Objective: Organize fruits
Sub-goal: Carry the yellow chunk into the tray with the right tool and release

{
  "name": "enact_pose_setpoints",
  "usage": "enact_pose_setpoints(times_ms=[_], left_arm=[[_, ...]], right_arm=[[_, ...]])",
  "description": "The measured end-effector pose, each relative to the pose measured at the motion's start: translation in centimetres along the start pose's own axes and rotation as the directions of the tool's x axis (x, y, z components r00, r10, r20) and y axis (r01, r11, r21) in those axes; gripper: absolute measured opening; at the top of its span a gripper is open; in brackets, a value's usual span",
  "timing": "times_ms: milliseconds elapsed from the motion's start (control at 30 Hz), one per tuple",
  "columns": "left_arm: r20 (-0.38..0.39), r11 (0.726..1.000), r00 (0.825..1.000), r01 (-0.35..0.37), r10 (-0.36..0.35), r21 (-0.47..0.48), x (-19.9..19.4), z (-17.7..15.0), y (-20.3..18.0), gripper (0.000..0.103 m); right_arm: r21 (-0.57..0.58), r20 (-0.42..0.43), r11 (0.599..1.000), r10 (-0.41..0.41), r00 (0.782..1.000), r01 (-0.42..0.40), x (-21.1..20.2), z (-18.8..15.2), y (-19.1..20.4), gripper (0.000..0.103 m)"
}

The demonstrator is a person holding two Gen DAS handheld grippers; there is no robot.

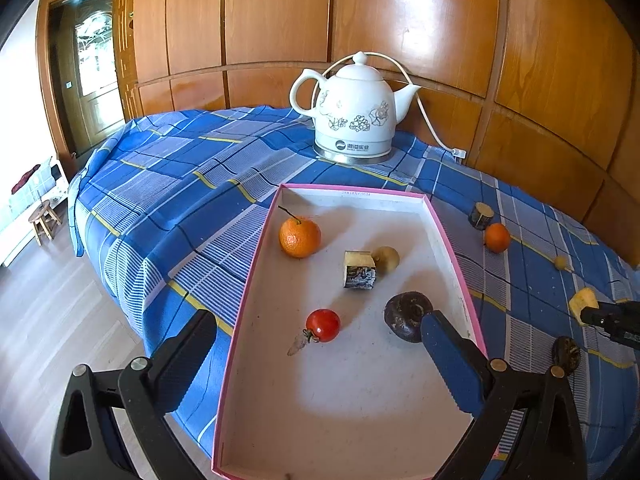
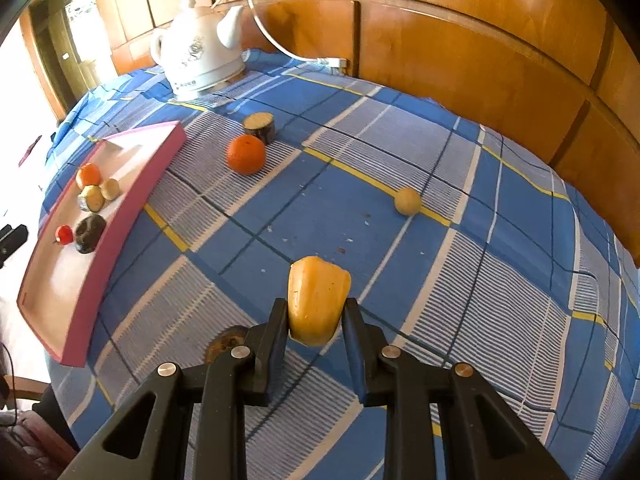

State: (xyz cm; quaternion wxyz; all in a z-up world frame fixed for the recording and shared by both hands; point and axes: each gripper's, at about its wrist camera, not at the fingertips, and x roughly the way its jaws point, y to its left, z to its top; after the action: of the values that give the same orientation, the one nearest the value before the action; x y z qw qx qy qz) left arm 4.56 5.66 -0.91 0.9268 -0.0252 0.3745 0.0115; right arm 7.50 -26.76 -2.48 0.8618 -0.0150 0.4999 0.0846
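Note:
A pink-rimmed white tray (image 1: 256, 248) lies on the blue plaid cloth. In it are an orange (image 1: 299, 237), a cut chunk with dark skin (image 1: 359, 270), a small tan fruit (image 1: 387, 259), a red tomato (image 1: 323, 325) and a dark round fruit (image 1: 406, 312). My left gripper (image 1: 316, 344) is open and empty above the tray's near half. My right gripper (image 2: 316, 316) is shut on a yellow fruit piece (image 2: 318, 300), held over the cloth; it also shows in the left wrist view (image 1: 583, 304). The tray shows in the right wrist view (image 2: 120, 216).
On the cloth right of the tray lie a second orange (image 2: 246, 154), a dark-skinned chunk (image 2: 260, 126), a small tan ball (image 2: 407, 200) and a dark fruit (image 1: 566, 354). A white kettle (image 1: 352, 112) with cord stands at the back. Wooden panels (image 1: 440, 20) are behind.

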Motion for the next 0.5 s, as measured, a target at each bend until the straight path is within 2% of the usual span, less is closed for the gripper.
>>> enact_pose_setpoints(times_ms=[267, 500], left_arm=[[0.009, 1.000, 1.000, 0.000, 0.000, 0.006, -0.2, -0.1, 0.2, 0.103], [0.008, 1.000, 1.000, -0.003, 0.003, -0.005, -0.2, -0.2, 0.7, 0.103]], right_arm=[[-0.053, 0.031, 0.994, 0.096, 0.995, -0.094, -1.8, 0.6, 4.7, 0.027], [-0.101, 0.058, 0.973, 0.212, 0.976, -0.205, -2.5, 0.9, 9.9, 0.027]])
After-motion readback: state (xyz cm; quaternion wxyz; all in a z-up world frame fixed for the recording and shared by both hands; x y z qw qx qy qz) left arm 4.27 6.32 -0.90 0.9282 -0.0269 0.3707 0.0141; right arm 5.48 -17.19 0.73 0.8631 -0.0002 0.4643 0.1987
